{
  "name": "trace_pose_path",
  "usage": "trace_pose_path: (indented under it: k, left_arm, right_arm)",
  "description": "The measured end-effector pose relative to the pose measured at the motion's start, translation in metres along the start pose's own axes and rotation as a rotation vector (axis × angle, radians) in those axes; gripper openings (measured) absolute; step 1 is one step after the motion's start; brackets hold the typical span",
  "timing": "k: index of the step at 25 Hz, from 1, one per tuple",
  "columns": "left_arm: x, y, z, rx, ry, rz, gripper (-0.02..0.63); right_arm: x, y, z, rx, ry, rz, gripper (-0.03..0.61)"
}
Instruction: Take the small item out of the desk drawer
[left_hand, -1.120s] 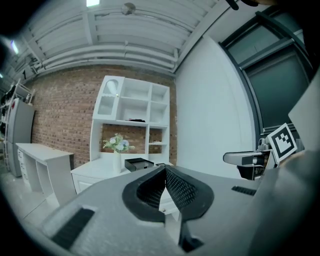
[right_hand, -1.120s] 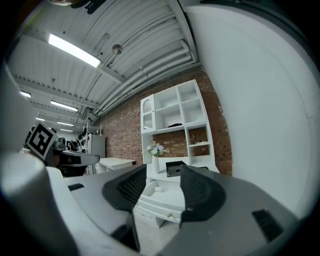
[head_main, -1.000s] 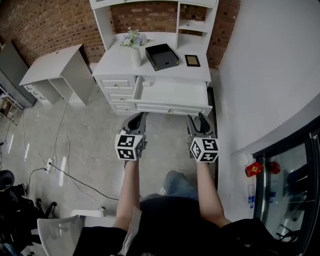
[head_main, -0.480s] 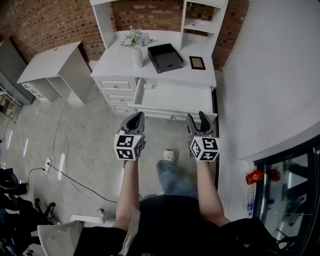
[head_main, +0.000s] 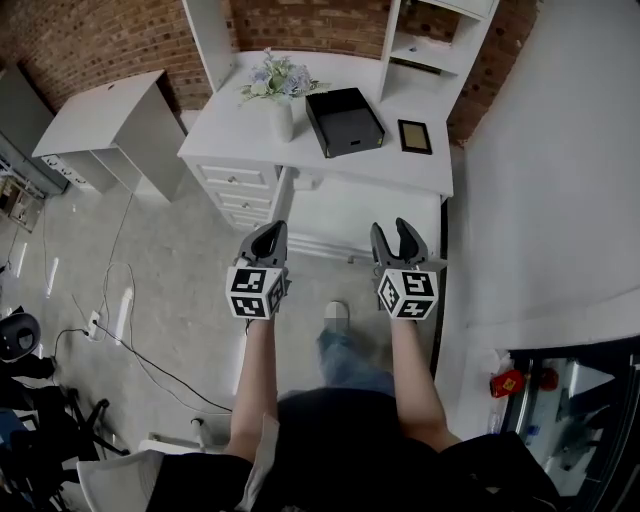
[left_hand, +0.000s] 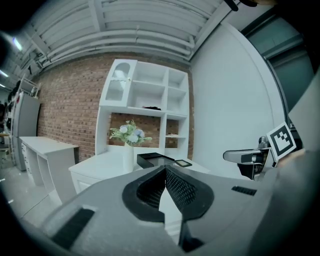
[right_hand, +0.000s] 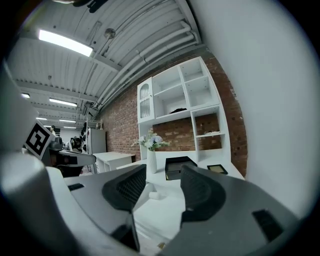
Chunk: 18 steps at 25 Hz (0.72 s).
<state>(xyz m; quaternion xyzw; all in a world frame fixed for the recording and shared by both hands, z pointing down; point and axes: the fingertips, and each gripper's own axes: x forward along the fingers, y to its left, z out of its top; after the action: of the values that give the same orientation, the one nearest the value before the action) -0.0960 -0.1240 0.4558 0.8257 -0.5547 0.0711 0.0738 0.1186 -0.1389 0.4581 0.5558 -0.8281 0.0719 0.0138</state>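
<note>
The left gripper (head_main: 268, 234) hung in front of the desk (head_main: 230, 125), off the left front corner of its pulled-out drawer (head_main: 385, 212). In the left gripper view its claw (left_hand: 164, 168) was pressed together, the ribbed pads meeting at the tips with nothing between them.

The small item (right_hand: 154, 195) lay inside the drawer, in the back left corner, close to the desk's body and touching neither gripper. It was a short, pale, whitish piece with rounded ends, nearly the same colour as the white drawer floor. From the head view it was only a faint light patch (head_main: 304, 184). It lay flat, and its long axis seemed to run roughly across the drawer, side to side along the desk's front. It was too small to tell one end from the other, so which way it pointed could not be made out.

On the desk top, behind the drawer, a white vase (head_main: 283, 120) of pale flowers stood towards the left. A black tray (head_main: 345, 120) lay near the middle, and a small dark picture frame (head_main: 414, 136) lay flat towards the right.

The right gripper (head_main: 398, 233) hung over the front edge of the drawer, towards the desk's right side. Its claw (right_hand: 164, 171) was spread and empty, and the item showed low in the gap between the pads, well beyond them.
</note>
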Motion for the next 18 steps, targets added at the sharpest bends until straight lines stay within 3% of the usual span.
trace_pose_path:
  k: [11, 18]
  left_arm:
    - [0.131, 0.068, 0.007, -0.049, 0.042, 0.064, 0.009]
    - [0.162, 0.098, 0.003, -0.066, 0.085, 0.108, 0.009]
  right_arm:
    - [0.152, -0.042, -0.01, 0.013, 0.099, 0.068, 0.195]
    - [0.206, -0.036, -0.024, 0.027, 0.155, 0.125, 0.195]
